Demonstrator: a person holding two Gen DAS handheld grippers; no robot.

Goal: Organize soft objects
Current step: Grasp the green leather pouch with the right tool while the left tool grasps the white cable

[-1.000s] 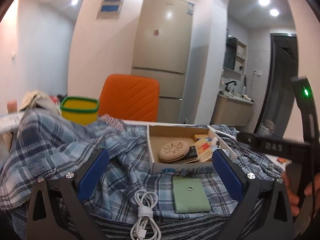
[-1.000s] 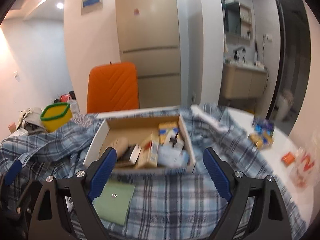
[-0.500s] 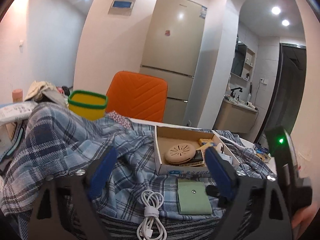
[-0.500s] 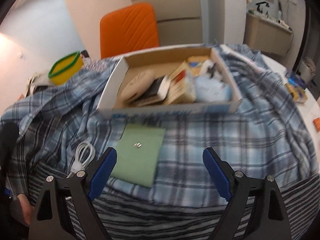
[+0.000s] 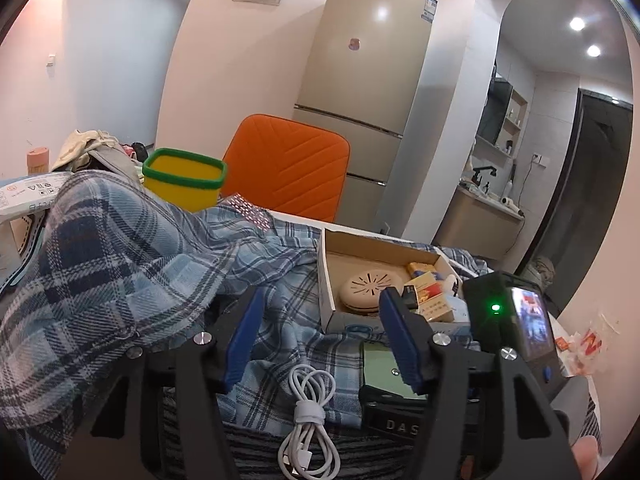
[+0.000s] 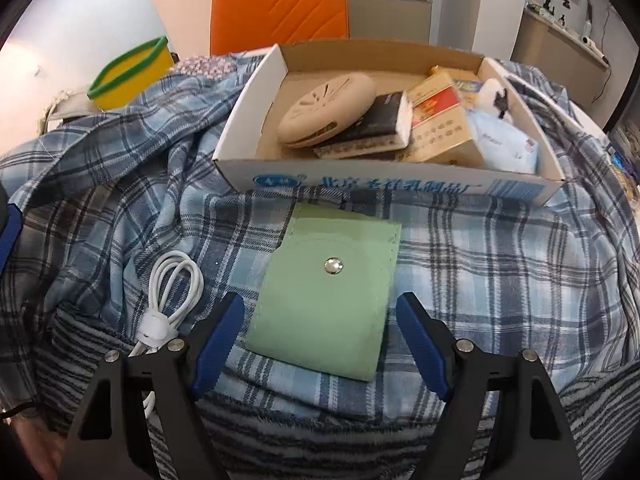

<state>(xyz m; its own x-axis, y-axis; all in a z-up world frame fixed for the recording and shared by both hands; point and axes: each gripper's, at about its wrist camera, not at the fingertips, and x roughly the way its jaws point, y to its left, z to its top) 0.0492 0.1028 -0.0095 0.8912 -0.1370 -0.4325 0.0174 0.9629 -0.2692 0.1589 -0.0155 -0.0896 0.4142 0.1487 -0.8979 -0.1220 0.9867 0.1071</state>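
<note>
A flat green snap pouch [image 6: 332,288] lies on the blue plaid cloth [image 6: 500,280] in front of an open cardboard box [image 6: 384,184]. My right gripper [image 6: 320,336] is open, its blue fingers on either side of the pouch's near end, just above it. In the left wrist view the pouch [image 5: 382,372] is partly hidden behind the right gripper body. My left gripper [image 5: 320,336] is open and empty above the cloth [image 5: 120,272], with a coiled white cable [image 5: 308,412] below it.
The box holds a beige round disc [image 6: 328,108], a dark packet, a cigarette pack [image 6: 440,124] and tissues. The white cable [image 6: 168,300] lies left of the pouch. A yellow tub with a green rim [image 5: 182,180] and an orange chair [image 5: 286,168] stand behind.
My right gripper has dropped and moved in over the green pouch, now straddling it. My left gripper's fingers have come closer together, and the right gripper body now fills its lower right view.
</note>
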